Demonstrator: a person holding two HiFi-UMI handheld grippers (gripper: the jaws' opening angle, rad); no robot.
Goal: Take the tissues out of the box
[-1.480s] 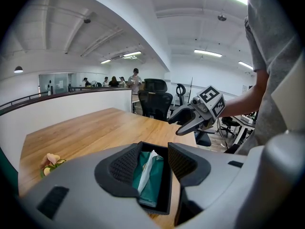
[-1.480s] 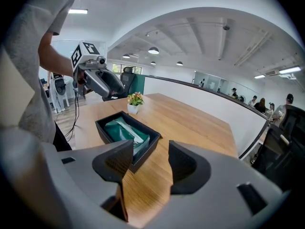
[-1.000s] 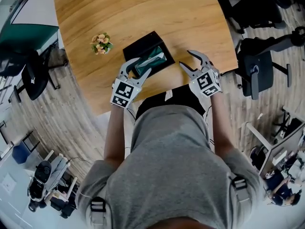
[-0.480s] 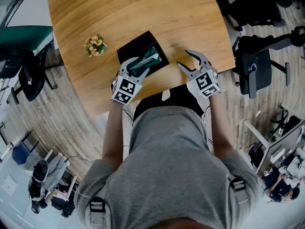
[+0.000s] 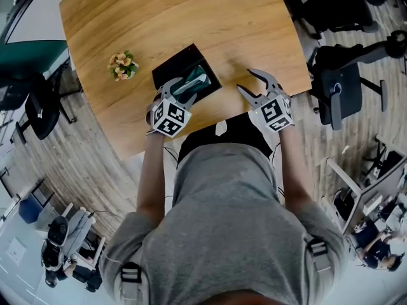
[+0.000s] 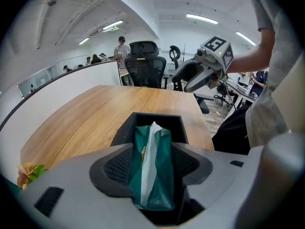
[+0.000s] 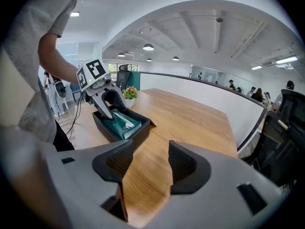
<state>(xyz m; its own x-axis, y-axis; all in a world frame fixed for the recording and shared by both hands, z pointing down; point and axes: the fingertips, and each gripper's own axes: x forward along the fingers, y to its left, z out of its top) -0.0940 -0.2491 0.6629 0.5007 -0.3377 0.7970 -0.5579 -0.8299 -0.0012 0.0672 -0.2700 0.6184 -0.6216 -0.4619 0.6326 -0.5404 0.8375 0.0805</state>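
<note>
Both jaws of my left gripper (image 6: 152,156) stand wide, having just been opening, and flank the green tissue pack (image 6: 159,178), which lies in the black box (image 6: 157,116) on the wooden table (image 7: 190,123). My right gripper (image 7: 147,168) gapes empty over bare wood nearby.

Tissue pack inside its box
A black open-topped rectangular box (image 6: 157,115) sits askew near the near edge of the wooden table (image 5: 159,18). Inside it, 1 dark green soft plastic tissue pack (image 6: 159,175) lies lengthwise, with a white tissue (image 6: 148,161) sticking up along its middle.
</note>
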